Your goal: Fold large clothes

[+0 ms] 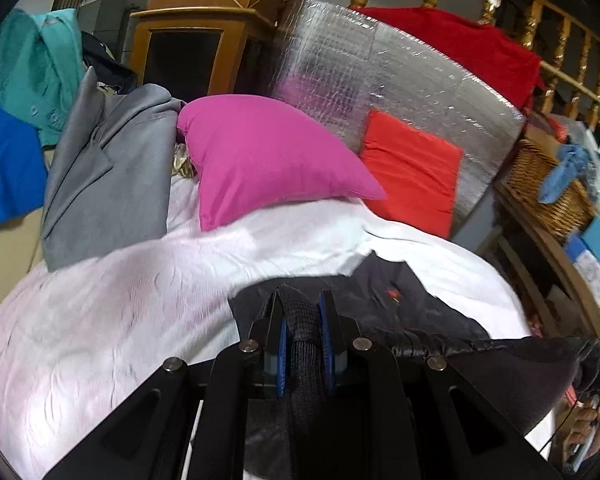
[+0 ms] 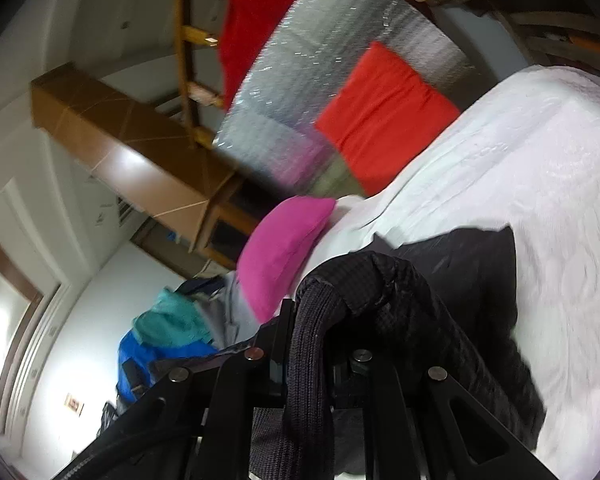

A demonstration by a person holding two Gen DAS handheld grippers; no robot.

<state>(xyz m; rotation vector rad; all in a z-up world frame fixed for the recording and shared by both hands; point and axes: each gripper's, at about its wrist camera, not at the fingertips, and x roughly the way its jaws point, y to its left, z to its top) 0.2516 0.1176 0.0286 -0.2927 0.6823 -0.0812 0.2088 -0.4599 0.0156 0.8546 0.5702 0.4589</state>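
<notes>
A dark grey-black garment [image 1: 400, 304] with a small red mark lies on the white bedspread [image 1: 140, 300]. My left gripper [image 1: 302, 300] is shut on a ribbed hem of this garment, held just above the bed. A stretched edge of the garment runs right from it. In the right wrist view, tilted sideways, my right gripper [image 2: 312, 304] is shut on another ribbed band of the dark garment [image 2: 460, 272], which drapes over its fingers and hides the fingertips.
A magenta pillow [image 1: 268, 160], a red cushion [image 1: 416, 172] and a silver foil panel [image 1: 380, 76] stand at the bed's head. A grey jacket [image 1: 104, 184], teal and blue clothes [image 1: 28, 80] lie left. A wicker basket [image 1: 548, 184] sits right. A wooden railing [image 1: 540, 20] runs behind.
</notes>
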